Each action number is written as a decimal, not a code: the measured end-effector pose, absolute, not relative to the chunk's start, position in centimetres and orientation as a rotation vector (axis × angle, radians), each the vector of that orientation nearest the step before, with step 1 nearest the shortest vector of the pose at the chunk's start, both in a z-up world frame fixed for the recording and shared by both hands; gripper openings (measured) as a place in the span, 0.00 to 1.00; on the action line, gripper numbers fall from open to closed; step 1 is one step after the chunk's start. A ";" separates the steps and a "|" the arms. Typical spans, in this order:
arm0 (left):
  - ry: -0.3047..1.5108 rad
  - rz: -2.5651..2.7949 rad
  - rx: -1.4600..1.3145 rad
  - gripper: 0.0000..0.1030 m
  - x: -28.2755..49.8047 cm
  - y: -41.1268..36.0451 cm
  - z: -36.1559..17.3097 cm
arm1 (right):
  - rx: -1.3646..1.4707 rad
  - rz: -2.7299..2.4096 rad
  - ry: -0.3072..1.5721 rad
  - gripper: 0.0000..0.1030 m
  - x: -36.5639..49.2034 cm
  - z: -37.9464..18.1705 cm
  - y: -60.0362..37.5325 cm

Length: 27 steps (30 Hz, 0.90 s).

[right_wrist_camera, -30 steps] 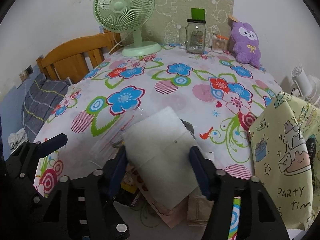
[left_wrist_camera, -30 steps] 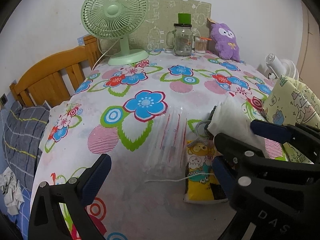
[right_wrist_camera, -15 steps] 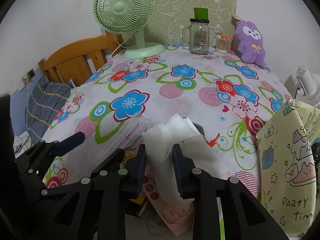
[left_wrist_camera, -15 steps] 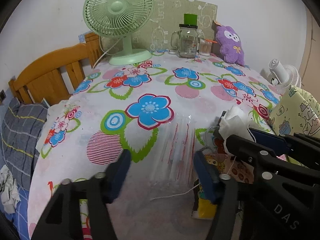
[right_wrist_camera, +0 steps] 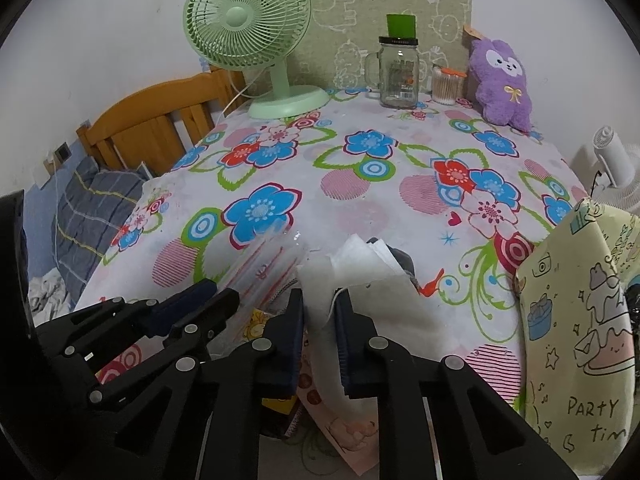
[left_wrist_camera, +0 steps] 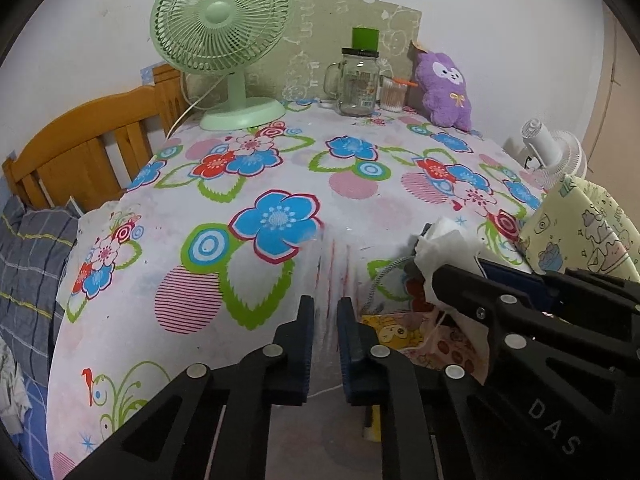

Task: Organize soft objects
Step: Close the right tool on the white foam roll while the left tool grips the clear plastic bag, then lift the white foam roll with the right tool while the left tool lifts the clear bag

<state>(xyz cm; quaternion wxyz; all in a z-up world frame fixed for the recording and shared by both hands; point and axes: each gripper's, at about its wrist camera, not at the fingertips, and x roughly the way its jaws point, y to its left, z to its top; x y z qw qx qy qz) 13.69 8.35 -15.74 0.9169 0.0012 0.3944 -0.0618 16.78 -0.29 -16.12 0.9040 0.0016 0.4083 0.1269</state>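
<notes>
The right gripper (right_wrist_camera: 319, 320) is clamped on the white cloth (right_wrist_camera: 360, 276); the left gripper (left_wrist_camera: 325, 320), clamped on the clear bag (left_wrist_camera: 340, 264), sits just beside it.

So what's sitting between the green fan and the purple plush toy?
In both wrist views, a glass mug jar with a green block on its lid, then a small cup of cotton swabs right beside the purple plush toy.

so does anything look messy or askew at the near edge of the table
Yes. The white cloth is bunched and crumpled in the right gripper, and the clear plastic bag droops wrinkled over the table edge.
</notes>
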 end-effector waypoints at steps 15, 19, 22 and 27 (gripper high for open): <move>0.744 -0.139 0.012 0.06 12.0 6.9 -12.6 | 0.008 0.245 0.789 0.15 15.2 -13.4 -1.4; 0.729 -0.143 0.019 0.06 11.6 6.4 -11.7 | 0.012 0.240 0.772 0.15 14.6 -12.5 -1.9; 0.715 -0.149 0.028 0.06 11.3 5.8 -10.9 | 0.018 0.233 0.760 0.15 14.3 -11.7 -2.4; 0.700 -0.149 0.034 0.06 10.8 4.9 -9.7 | 0.019 0.218 0.739 0.15 13.6 -10.5 -3.1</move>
